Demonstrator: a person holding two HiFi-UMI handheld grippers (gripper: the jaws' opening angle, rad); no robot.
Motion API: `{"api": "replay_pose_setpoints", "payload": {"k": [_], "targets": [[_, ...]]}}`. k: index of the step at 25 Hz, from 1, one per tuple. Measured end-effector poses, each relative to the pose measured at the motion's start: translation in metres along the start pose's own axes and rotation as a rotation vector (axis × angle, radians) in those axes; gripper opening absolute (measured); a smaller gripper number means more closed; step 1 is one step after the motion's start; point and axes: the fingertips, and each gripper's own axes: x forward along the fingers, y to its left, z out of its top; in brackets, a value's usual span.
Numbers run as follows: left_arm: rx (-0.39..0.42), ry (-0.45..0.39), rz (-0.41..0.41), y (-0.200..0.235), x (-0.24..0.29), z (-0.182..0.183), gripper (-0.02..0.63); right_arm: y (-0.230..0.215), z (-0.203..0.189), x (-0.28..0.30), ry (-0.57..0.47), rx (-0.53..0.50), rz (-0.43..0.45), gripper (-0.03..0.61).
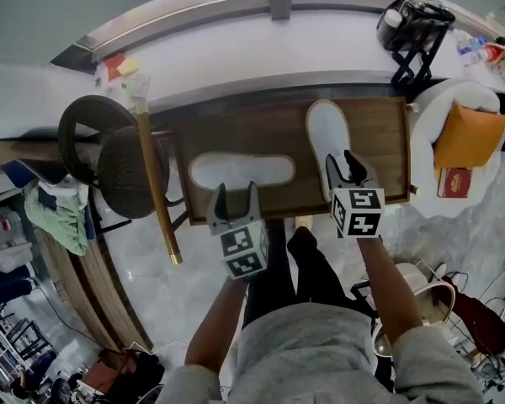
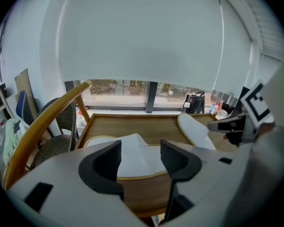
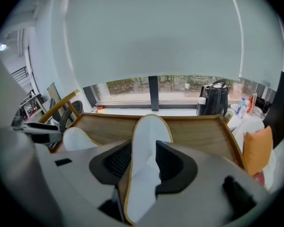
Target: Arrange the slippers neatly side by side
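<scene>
Two white slippers with tan edging lie on a wooden table (image 1: 380,133). One slipper (image 1: 241,172) lies crosswise at the near left. The other slipper (image 1: 327,135) points away from me at the right. My left gripper (image 1: 236,188) is at the near edge of the crosswise slipper (image 2: 132,160), open, with the slipper's upper showing between its jaws (image 2: 139,150). My right gripper (image 1: 345,165) stands open over the heel end of the lengthwise slipper (image 3: 149,129), which lies between its jaws (image 3: 143,157); I cannot tell whether the pads touch it.
A wicker chair (image 1: 109,154) and a wooden chair rail (image 1: 156,183) stand left of the table. A black bag (image 1: 412,28) sits on the white window ledge beyond. At the right, an orange cushion (image 1: 467,137) rests on a white seat.
</scene>
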Motion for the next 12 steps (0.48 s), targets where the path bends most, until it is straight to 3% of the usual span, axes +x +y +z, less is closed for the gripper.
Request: {"api": "replay_pose_setpoints", "payload": {"k": [3, 6, 12], "targets": [[0.017, 0.046, 0.059, 0.01, 0.022, -0.013, 0.259, -0.003, 0.007, -0.012, -0.05, -0.004, -0.02, 0.155], [-0.016, 0.09, 0.105, 0.02, 0.041, -0.026, 0.26, -0.011, 0.014, -0.028, -0.102, -0.002, -0.056, 0.155], [-0.003, 0.146, 0.197, 0.034, 0.06, -0.036, 0.259, -0.018, 0.006, -0.049, -0.111, -0.031, -0.084, 0.153]]}}
